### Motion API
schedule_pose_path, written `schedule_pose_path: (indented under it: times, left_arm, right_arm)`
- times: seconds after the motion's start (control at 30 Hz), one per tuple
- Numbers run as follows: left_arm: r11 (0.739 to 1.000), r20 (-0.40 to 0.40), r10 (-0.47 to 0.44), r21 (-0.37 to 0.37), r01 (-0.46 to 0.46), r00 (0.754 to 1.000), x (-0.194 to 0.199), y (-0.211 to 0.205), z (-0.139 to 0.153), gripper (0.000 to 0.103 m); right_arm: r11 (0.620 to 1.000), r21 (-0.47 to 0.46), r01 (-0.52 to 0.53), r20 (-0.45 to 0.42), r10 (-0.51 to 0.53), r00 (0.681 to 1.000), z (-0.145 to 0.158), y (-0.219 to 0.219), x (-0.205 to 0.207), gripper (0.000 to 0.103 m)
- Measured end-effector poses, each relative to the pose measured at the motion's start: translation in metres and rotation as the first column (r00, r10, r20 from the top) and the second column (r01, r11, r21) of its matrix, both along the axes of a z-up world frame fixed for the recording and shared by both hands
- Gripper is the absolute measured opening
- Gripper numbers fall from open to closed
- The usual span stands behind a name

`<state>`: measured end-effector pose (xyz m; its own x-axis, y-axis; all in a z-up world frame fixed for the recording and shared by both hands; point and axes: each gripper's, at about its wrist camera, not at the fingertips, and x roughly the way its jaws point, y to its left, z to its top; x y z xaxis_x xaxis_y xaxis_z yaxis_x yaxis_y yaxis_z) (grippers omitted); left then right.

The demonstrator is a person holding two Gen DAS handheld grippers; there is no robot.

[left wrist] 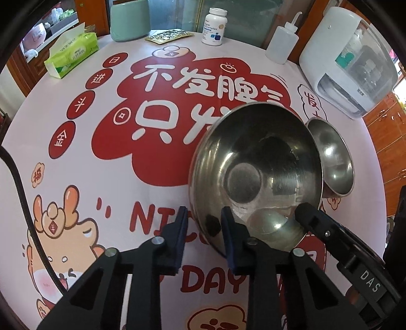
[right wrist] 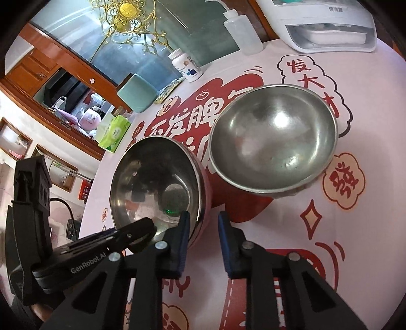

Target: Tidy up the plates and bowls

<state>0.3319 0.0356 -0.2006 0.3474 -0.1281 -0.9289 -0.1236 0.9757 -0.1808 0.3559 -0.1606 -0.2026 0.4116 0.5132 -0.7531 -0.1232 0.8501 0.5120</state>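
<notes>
Two steel bowls stand on the round table (left wrist: 101,157) with its red and pink printed cloth. The nearer bowl (left wrist: 253,165) (right wrist: 152,182) has a pink outside and looks tipped toward me. My left gripper (left wrist: 205,228) is shut on its near rim, one pad inside and one outside. My right gripper (right wrist: 203,228) is shut on the rim at another spot, its left pad inside. One finger (left wrist: 312,218) of the right gripper shows at the rim in the left wrist view. The second bowl (left wrist: 332,157) (right wrist: 274,142) sits upright just beyond, close beside the first.
Along the far edge stand a green tissue pack (left wrist: 72,52), a green container (left wrist: 129,20), a foil packet (left wrist: 168,36), a white pill bottle (left wrist: 215,26), a squeeze bottle (left wrist: 283,42) and a white appliance (left wrist: 347,63). A black cable (left wrist: 20,190) hangs at left.
</notes>
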Motion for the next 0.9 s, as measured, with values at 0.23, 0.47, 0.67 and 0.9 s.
schedule_pose_path:
  times: [0.23, 0.47, 0.67, 0.9]
  left_arm:
    - [1.0, -0.013, -0.005, -0.006, 0.005, 1.0, -0.008, -0.004, -0.002, 0.018]
    - [1.0, -0.05, -0.019, -0.011, 0.018, 0.999, -0.023, -0.005, -0.01, 0.018]
    - [0.999, -0.061, -0.03, -0.02, 0.028, 0.998, -0.04, -0.011, -0.008, 0.018]
    - [0.999, -0.062, -0.036, -0.038, 0.034, 0.997, -0.071, -0.009, -0.002, 0.018]
  right_arm:
    - [1.0, -0.017, -0.008, -0.025, 0.008, 1.0, -0.002, 0.002, -0.005, 0.009]
    - [1.0, -0.029, -0.006, -0.057, 0.005, 0.998, -0.005, -0.003, -0.023, 0.005]
    - [0.999, -0.049, -0.008, -0.063, 0.005, 0.998, -0.001, -0.005, -0.037, 0.005]
    - [0.998, -0.056, -0.022, -0.065, 0.018, 0.998, 0.009, -0.004, -0.061, 0.005]
